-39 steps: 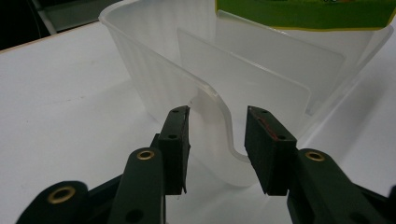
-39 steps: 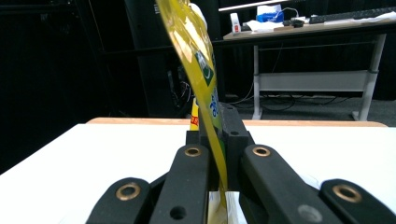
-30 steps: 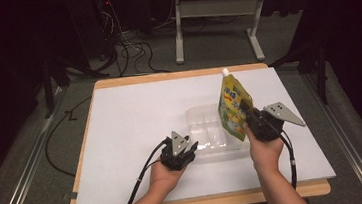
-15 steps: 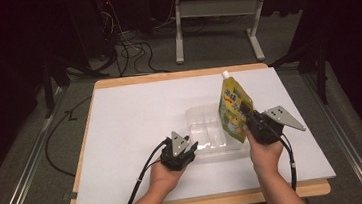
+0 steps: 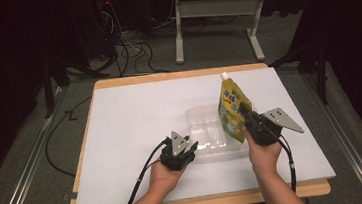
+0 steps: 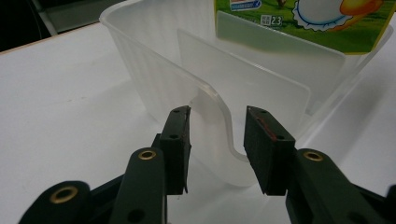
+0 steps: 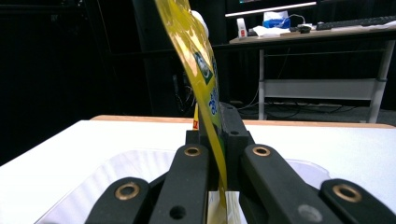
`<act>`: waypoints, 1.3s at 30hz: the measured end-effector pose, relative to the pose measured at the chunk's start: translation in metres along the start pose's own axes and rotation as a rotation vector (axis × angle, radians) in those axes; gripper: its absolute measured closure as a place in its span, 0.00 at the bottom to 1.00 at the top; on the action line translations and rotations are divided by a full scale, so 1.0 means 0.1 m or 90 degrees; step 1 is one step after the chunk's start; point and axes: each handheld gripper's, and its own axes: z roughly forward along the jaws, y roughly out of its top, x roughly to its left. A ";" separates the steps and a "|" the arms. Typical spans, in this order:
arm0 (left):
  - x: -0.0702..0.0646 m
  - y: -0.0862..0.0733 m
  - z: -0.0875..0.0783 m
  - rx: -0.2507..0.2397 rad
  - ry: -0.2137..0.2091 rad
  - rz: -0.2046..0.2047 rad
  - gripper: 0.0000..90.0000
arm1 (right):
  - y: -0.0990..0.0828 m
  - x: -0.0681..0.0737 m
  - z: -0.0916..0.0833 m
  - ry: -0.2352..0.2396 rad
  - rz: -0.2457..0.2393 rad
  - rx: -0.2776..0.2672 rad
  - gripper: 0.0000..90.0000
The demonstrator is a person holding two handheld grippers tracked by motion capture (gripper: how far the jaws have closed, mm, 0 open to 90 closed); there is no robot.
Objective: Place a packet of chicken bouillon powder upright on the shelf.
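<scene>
Pouch (image 5: 232,110) is held upright over a clear bin (image 5: 204,126) on a white table (image 5: 121,133), clamped flat between the right gripper's (image 5: 247,119) jaws.

The pouch is gripped by its edge, spout up, so that its lower end hangs at the bin's right-hand compartment; whether it has touched the bottom cannot be told. The bin's near rim tab is straddled by the left gripper (image 6: 217,140), whose jaws are set a little apart on either side of it without pressing, apparently so the light bin can be steadied while the pouch is lowered. A divider (image 6: 243,79) is seen inside the bin, with the pouch's printed face beyond it.
</scene>
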 end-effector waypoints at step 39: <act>0.04 0.03 -0.05 -0.002 -0.025 -0.022 0.57 | -0.15 -0.01 -0.06 0.071 -0.017 0.077 0.58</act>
